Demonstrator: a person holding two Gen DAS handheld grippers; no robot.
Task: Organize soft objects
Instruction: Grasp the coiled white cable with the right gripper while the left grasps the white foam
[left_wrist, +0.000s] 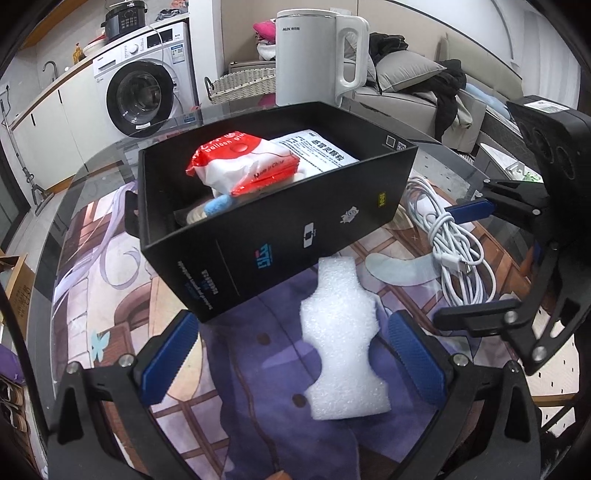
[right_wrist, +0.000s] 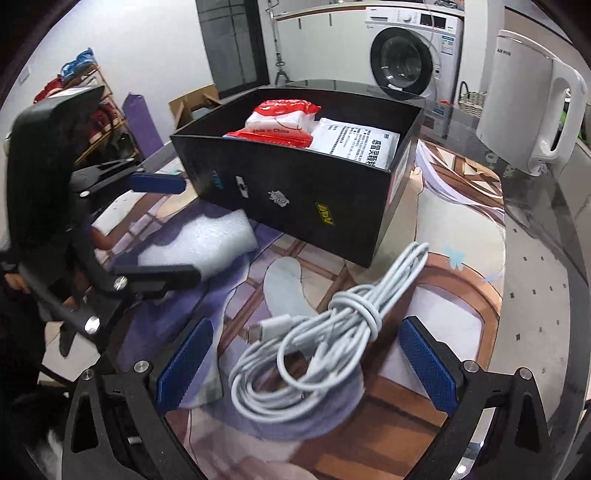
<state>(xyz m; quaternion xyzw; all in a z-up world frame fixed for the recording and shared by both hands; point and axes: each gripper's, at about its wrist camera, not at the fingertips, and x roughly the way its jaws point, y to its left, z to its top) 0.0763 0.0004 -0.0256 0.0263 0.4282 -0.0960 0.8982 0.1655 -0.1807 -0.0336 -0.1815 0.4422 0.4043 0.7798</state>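
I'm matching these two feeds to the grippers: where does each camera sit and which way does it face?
Left wrist: on the left gripper, looking down over the white foam piece toward the black box; own blue fingers open.
Right wrist: on the right gripper, above the white cable bundle; own fingers open.
Shared: box, foam, cable, white kettle, each other's gripper.

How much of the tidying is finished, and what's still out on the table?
Done: the black box already holds a red and white packet, a white sachet and a blue item.

In hand: nothing yet. The left hand-held gripper is open around the white foam piece; the right hand-held gripper is open around the white cable bundle.

Left: both still lie on the table mat.
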